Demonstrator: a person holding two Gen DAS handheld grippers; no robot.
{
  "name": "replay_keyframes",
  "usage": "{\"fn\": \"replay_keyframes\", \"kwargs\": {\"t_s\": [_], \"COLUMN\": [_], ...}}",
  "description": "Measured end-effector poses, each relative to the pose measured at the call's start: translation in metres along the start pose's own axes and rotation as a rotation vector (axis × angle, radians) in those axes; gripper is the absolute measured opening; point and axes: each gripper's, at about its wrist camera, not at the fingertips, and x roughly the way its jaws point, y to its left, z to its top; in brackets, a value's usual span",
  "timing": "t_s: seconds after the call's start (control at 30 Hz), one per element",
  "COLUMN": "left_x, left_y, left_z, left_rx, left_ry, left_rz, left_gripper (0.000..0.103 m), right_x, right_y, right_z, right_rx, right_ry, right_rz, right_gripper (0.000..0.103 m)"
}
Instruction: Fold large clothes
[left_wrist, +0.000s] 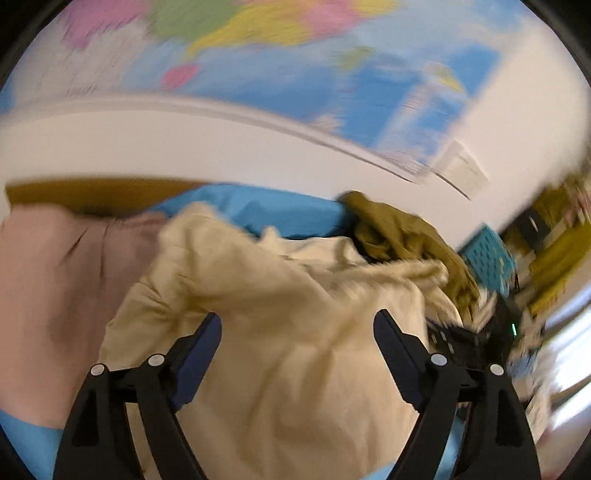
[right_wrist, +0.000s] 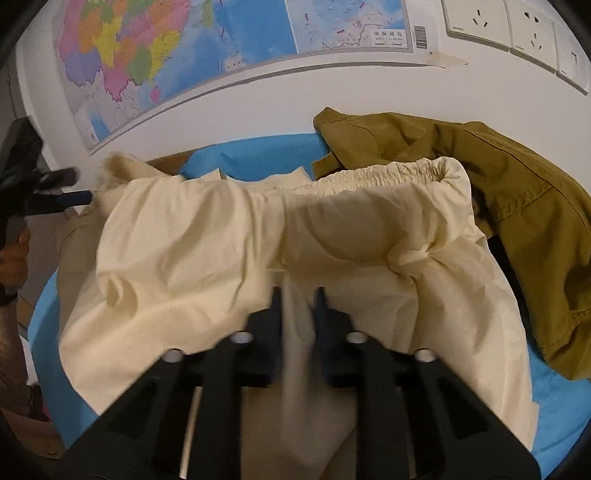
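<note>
Cream elastic-waist trousers (right_wrist: 258, 236) heaped on the blue tabletop (right_wrist: 554, 398), olive jacket (right_wrist: 517, 192) touching the far right edge. Right claw (right_wrist: 297, 295) clenched on a cream fold; left claw (left_wrist: 297, 321) spread wide over the cloth, gripping nothing. Probably best to pinch the waistband (right_wrist: 388, 173) corner, then pull taut before folding. Right view only: sharp wall map (right_wrist: 184, 55), sockets (right_wrist: 476, 22). Left view only: pink garment (left_wrist: 55, 277), teal basket (left_wrist: 487, 258).

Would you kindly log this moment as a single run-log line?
left gripper: open, above cream trousers | right gripper: shut on cream fabric fold | olive garment: beside, on blue cover
</note>
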Motion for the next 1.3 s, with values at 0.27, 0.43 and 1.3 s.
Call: {"fn": "replay_keyframes", "kwargs": {"t_s": [0.27, 0.43, 1.3], "left_x": [0.073, 0.121, -0.061], "left_y": [-0.062, -0.057, 0.071], "left_z": [-0.025, -0.010, -0.079], "left_rx": [0.233, 0.165, 0.016], "left_ry": [0.192, 0.252, -0.189], "left_rz": [-0.035, 0.064, 0.223], "left_gripper": [0.081, 0.000, 0.085], "right_x": [-0.010, -0.030, -0.092], "right_y": [0.007, 0.006, -0.087], "right_z": [0.024, 0.053, -0.071], "right_rx": [0.012, 0.012, 0.204], "right_ry": [-0.088, -0.219, -0.190], "right_rz": [-0.013, 0.009, -0.015], "right_gripper": [0.003, 0.003, 0.087]}}
